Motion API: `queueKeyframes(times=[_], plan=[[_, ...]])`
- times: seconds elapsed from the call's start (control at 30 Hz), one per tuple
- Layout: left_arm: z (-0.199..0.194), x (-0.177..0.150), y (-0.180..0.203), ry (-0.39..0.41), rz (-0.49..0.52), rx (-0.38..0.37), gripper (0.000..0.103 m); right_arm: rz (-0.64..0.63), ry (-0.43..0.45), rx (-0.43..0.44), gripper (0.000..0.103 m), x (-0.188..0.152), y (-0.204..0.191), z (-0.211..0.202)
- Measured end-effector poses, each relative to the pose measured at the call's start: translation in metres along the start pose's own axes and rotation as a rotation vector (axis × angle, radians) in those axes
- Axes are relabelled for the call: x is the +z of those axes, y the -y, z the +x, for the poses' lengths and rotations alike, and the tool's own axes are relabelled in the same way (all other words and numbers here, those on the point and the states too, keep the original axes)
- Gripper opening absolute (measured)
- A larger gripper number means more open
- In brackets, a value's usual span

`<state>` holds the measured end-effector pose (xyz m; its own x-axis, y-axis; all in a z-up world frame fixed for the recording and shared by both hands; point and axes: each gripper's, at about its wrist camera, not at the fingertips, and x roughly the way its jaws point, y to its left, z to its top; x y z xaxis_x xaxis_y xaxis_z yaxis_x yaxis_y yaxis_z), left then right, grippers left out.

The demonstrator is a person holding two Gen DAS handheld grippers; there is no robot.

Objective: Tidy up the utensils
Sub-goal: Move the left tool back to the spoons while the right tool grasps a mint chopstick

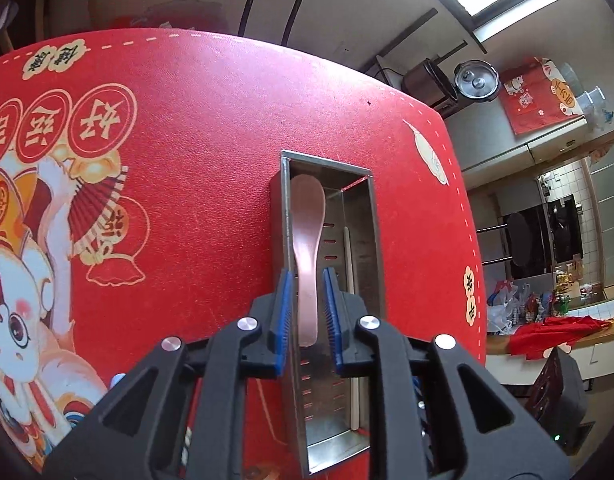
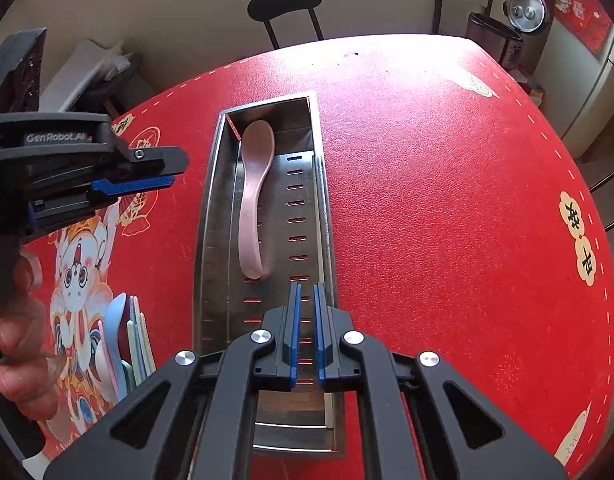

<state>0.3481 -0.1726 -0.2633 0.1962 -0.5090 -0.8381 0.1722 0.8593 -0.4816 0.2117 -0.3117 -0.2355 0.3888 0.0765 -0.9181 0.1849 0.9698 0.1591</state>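
Note:
A pink spoon (image 2: 253,196) lies inside a long steel utensil tray (image 2: 209,208) on the red table mat, bowl end far. In the left wrist view the spoon (image 1: 307,248) lies in the tray (image 1: 285,200) below my left gripper (image 1: 309,276), whose blue pads stand apart on either side of the handle without touching it. My left gripper also shows at the left of the right wrist view (image 2: 163,174). My right gripper (image 2: 306,292) hovers over the tray's near end, its pads a narrow gap apart with nothing between them. A thin pale stick (image 1: 349,264) lies in the tray.
Several pastel spoons and forks (image 2: 125,340) lie on the mat left of the tray. A black chair (image 2: 285,4) stands behind the table. A cooker (image 2: 525,10) and cabinets are at the far right. The table's edge curves off to the right.

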Motion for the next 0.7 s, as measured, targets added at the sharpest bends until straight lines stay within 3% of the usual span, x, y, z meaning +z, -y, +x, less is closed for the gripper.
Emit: queueKeyframes(times=[0.43, 0.7], plan=[[-0.100, -0.064, -0.052, 0.112, 0.175, 0.151, 0.026, -0.034, 0.028, 0.019, 0.007, -0.028, -0.014, -0.028], [-0.129, -0.131, -0.091, 0.136, 0.184, 0.192, 0.026, -0.092, 0.033, 0.046, 0.007, -0.063, -0.035, -0.035]])
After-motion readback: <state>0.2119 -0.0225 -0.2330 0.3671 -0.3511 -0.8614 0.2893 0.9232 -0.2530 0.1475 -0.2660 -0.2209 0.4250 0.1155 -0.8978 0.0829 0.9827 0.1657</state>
